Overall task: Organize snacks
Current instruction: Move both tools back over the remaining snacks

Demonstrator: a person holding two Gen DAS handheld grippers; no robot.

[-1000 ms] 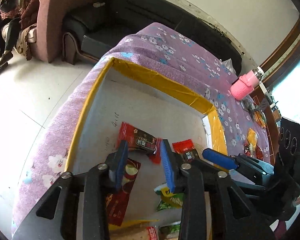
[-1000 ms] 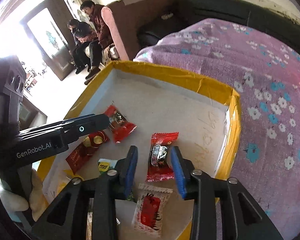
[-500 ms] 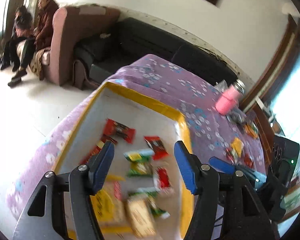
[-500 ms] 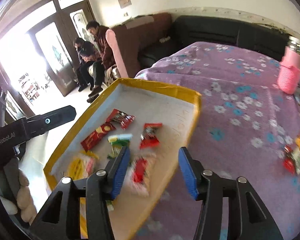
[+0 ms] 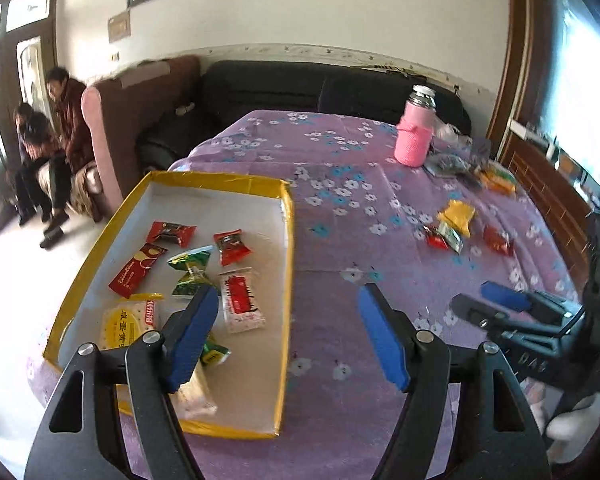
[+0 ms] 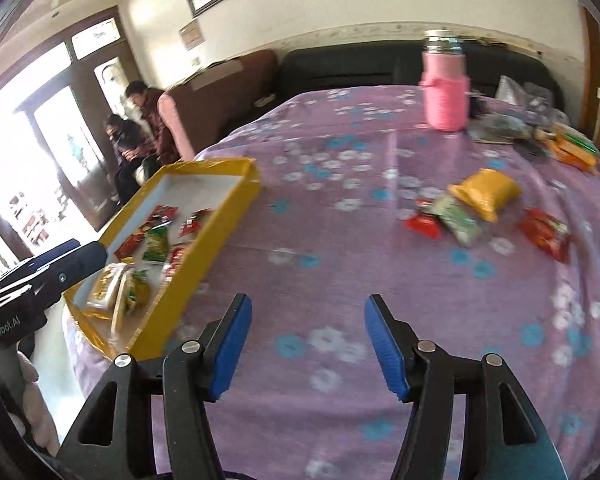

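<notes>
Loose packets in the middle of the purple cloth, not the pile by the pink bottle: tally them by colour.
Red packets: 2
Yellow packet: 1
Green packet: 1
Total: 4

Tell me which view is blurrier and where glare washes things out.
Right wrist view: more motion-blurred, smearing the box and loose snacks; doorway at left blown out white. Left wrist view: sharper, packets in the box legible; window at right glares; fisheye bends both.
</notes>
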